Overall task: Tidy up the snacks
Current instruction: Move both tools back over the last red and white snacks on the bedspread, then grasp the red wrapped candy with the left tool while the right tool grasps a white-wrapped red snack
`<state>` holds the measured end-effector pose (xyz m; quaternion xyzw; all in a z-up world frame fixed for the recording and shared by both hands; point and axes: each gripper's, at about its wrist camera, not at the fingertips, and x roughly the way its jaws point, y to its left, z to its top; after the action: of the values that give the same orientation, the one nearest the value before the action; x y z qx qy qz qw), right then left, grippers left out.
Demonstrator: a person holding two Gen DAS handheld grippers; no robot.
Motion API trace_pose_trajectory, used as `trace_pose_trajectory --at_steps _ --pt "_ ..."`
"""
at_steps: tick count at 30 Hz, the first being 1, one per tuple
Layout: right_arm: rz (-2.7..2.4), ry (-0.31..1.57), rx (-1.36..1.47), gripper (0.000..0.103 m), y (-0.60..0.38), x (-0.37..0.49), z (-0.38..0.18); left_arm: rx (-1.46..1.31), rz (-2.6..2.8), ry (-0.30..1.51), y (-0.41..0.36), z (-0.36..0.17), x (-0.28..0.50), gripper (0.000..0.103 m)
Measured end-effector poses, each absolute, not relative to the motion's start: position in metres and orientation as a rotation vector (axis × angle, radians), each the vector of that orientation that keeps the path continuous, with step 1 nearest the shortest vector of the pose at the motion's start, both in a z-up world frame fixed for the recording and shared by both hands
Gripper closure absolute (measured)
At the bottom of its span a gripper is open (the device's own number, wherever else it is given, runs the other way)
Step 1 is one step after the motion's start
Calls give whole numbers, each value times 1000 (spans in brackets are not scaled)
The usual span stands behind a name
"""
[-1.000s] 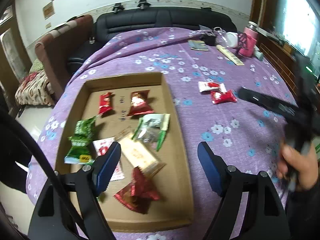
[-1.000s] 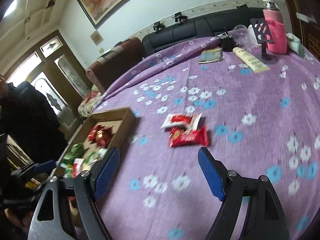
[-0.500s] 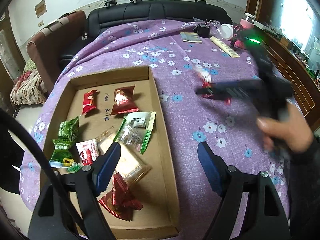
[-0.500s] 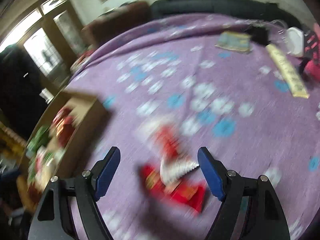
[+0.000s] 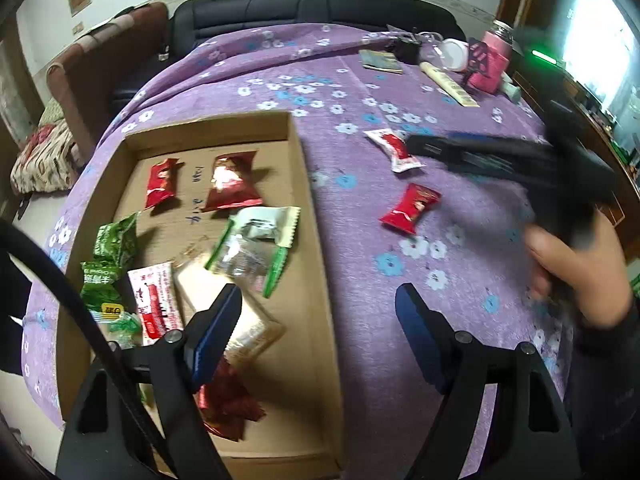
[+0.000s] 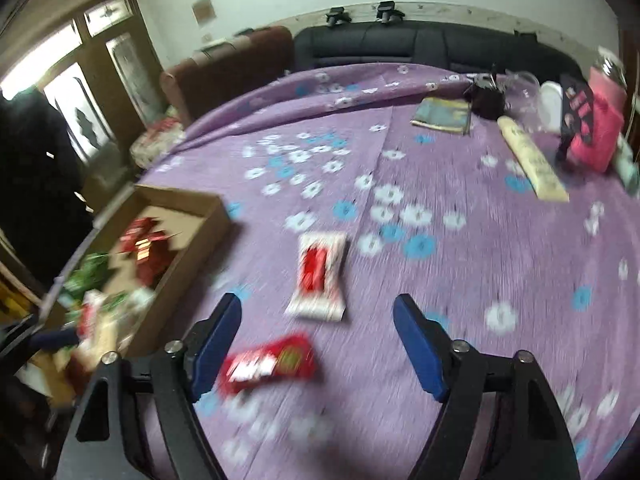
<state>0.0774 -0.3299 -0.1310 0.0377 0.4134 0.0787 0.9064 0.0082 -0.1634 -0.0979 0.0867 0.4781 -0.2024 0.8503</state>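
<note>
A shallow cardboard box holds several wrapped snacks in red, green and white. My left gripper hovers open over the box's near right corner, with nothing between its fingers. Two snacks lie loose on the purple flowered cloth: a white-and-red packet and a red packet. My right gripper points down at them with its jaws closing. The white-and-red packet lies just ahead of its fingertips, untouched. The red packet lies by the left finger. In the left wrist view the right gripper reaches to the white-and-red packet.
At the table's far right stand a pink bottle, a cream tube, a small booklet, a white cup and a dark cluttered item. A black sofa and a brown armchair back the table. A hand holds the right gripper.
The right gripper swung in over the two loose snacks and rolled, so both now lie close before its fingers. The left gripper sank slightly over the box.
</note>
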Motion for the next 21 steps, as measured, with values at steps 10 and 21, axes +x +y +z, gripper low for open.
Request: trace_pose_trajectory --at_steps 10,21 --pt "134 895 -16 82 -321 85 -149 229 -467 1009 -177 -98 7 24" --pt "47 879 199 65 -383 -45 -147 274 -516 1016 -223 -104 23 23"
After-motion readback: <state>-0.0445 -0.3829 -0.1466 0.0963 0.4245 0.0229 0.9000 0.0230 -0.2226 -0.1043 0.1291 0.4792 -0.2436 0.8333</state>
